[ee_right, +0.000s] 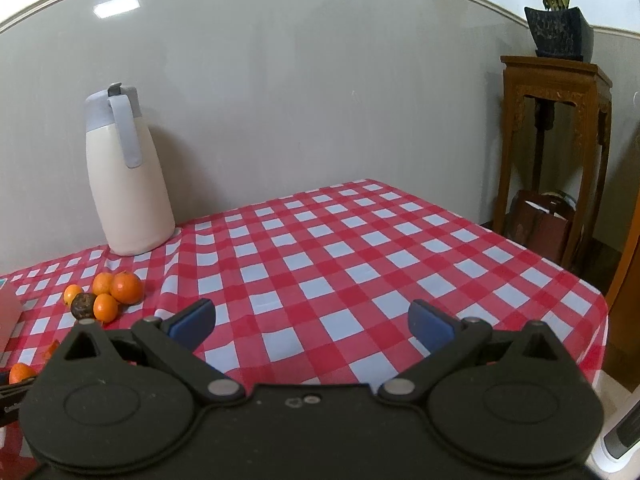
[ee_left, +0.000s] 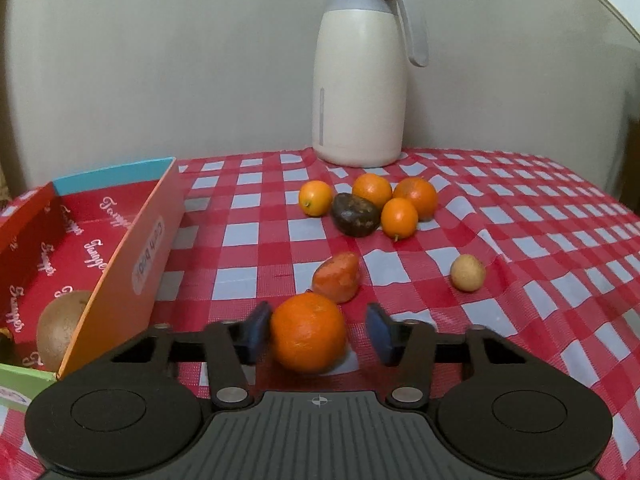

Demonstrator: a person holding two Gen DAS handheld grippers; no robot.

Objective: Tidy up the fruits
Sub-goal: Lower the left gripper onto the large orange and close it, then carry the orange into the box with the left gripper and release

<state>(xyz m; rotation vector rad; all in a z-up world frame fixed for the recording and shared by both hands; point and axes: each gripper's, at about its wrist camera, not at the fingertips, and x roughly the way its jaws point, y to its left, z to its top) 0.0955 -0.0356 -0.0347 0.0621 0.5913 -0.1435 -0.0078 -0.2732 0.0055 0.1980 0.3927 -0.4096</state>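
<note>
I have the left gripper partly closed around the big orange, its left pad touching and its right pad just clear, right beside the box, while only the right wrist view shows the right gripper wide open and empty.

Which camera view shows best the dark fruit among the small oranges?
The left wrist view: the dark fruit lies centred and large, its mottled skin plain. In the right wrist view it is small, near the left edge, partly hidden by a small orange.
</note>
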